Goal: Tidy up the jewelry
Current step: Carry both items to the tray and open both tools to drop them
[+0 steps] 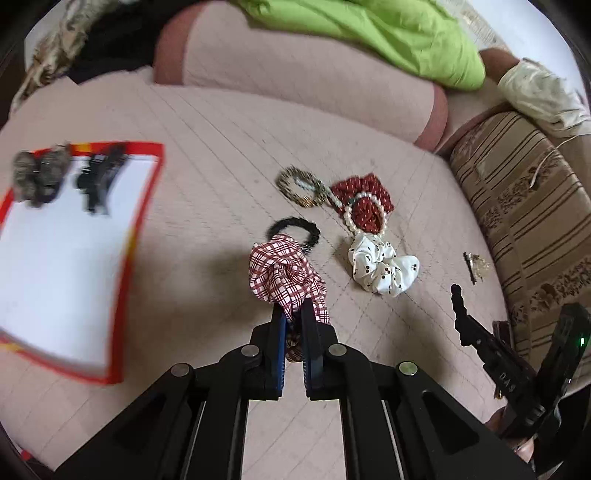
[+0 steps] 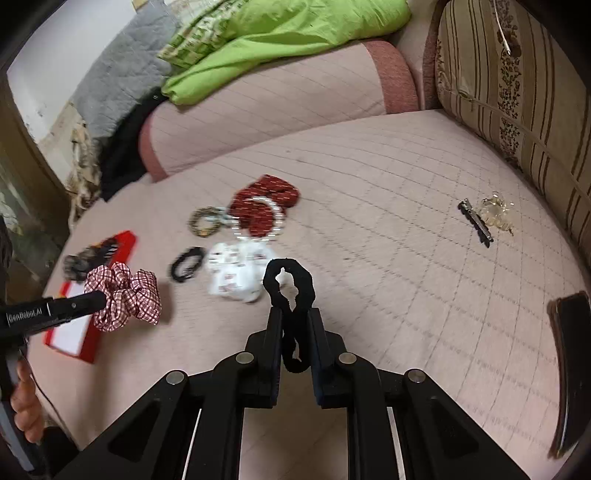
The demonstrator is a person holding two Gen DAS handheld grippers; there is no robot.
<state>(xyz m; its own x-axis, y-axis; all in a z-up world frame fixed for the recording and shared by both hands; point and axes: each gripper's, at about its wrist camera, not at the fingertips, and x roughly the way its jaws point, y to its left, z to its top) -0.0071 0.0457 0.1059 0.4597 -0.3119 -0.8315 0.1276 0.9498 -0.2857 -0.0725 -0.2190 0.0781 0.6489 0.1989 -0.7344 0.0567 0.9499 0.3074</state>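
Observation:
My left gripper (image 1: 293,314) is shut on a red-and-white checked scrunchie (image 1: 282,275), held above the pink quilted bed; it also shows in the right wrist view (image 2: 123,295). My right gripper (image 2: 295,314) is shut on a black scrunchie (image 2: 290,291), also lifted. On the bed lie a black hair tie (image 1: 303,229), a white dotted scrunchie (image 1: 380,267), a dark red scrunchie (image 1: 364,201) with a pearl bracelet (image 1: 364,212) on it, and a beaded bracelet (image 1: 299,186). A red-rimmed white box (image 1: 66,258) at left holds a black claw clip (image 1: 99,177) and a mottled scrunchie (image 1: 38,175).
A clear hair clip with a black comb (image 2: 485,218) lies at the right near a striped brown cushion (image 2: 517,92). A pink bolster (image 1: 295,74) and a green blanket (image 1: 369,33) lie at the back. A dark phone-like object (image 2: 569,369) lies at the right edge.

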